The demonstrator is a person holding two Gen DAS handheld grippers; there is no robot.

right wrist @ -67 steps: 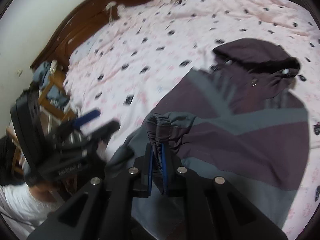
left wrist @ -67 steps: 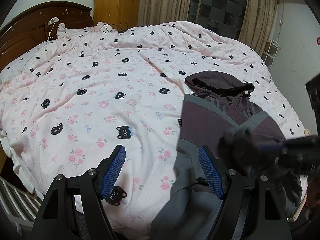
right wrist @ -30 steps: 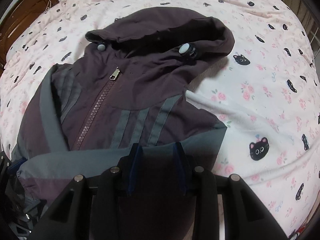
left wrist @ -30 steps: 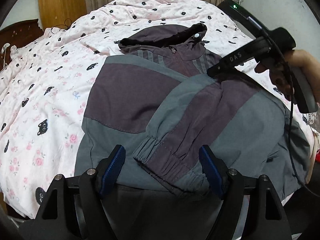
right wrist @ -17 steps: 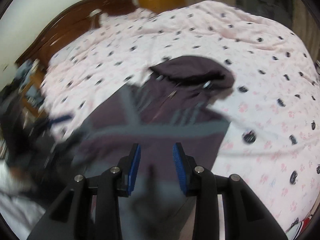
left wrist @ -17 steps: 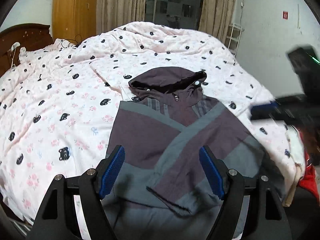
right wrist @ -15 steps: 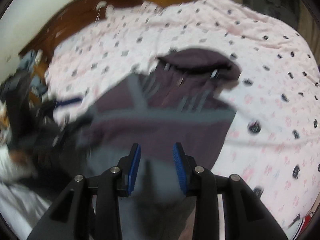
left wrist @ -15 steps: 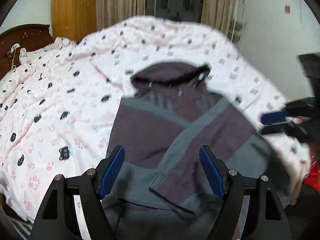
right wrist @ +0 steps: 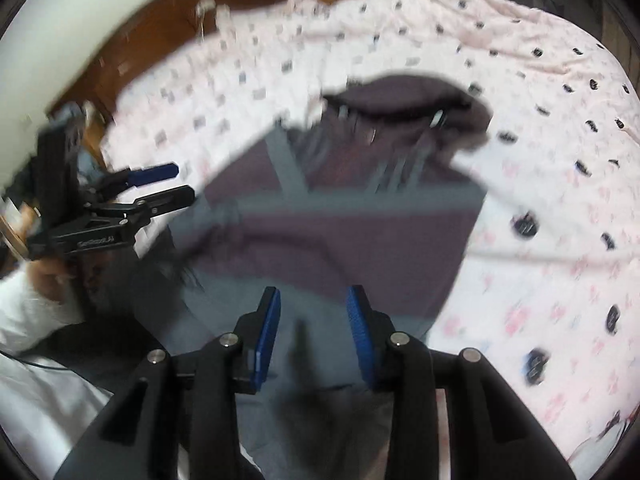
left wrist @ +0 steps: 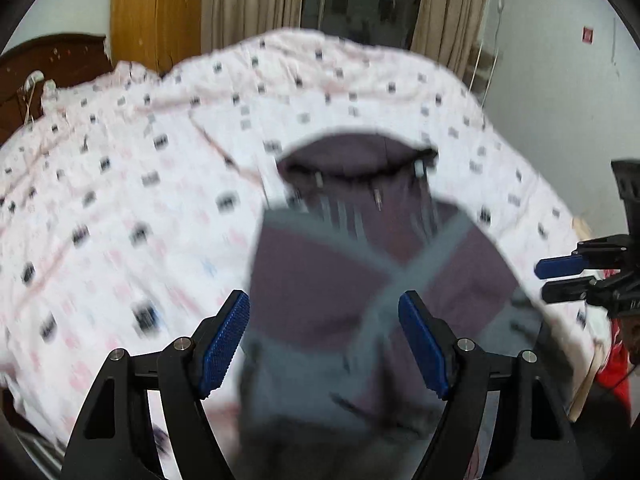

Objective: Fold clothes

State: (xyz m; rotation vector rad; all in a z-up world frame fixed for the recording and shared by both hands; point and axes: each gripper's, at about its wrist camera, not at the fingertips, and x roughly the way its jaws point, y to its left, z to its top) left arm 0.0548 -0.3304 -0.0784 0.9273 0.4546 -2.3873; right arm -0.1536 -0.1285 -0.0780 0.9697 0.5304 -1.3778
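A purple and grey hooded jacket (left wrist: 352, 272) lies flat on the bed with its hood at the far end and both sleeves crossed over its chest; it also shows in the right wrist view (right wrist: 340, 232). My left gripper (left wrist: 324, 336) is open and empty, above the jacket's lower part. My right gripper (right wrist: 314, 324) is open and empty, above the jacket's hem. The right gripper shows at the right edge of the left wrist view (left wrist: 568, 276). The left gripper shows at the left of the right wrist view (right wrist: 160, 184). Both views are blurred.
The bed has a pink cover (left wrist: 120, 200) with black cat prints. A dark wooden headboard (right wrist: 160, 28) stands at the far left. Curtains (left wrist: 256, 4) and a dark window are behind the bed. A red item (left wrist: 612, 372) lies at the bed's right edge.
My right gripper let go of the sleeve it held 2.2 s ago and now stands open. Both sleeves now lie crossed on the jacket. Both grippers have drawn back from it.
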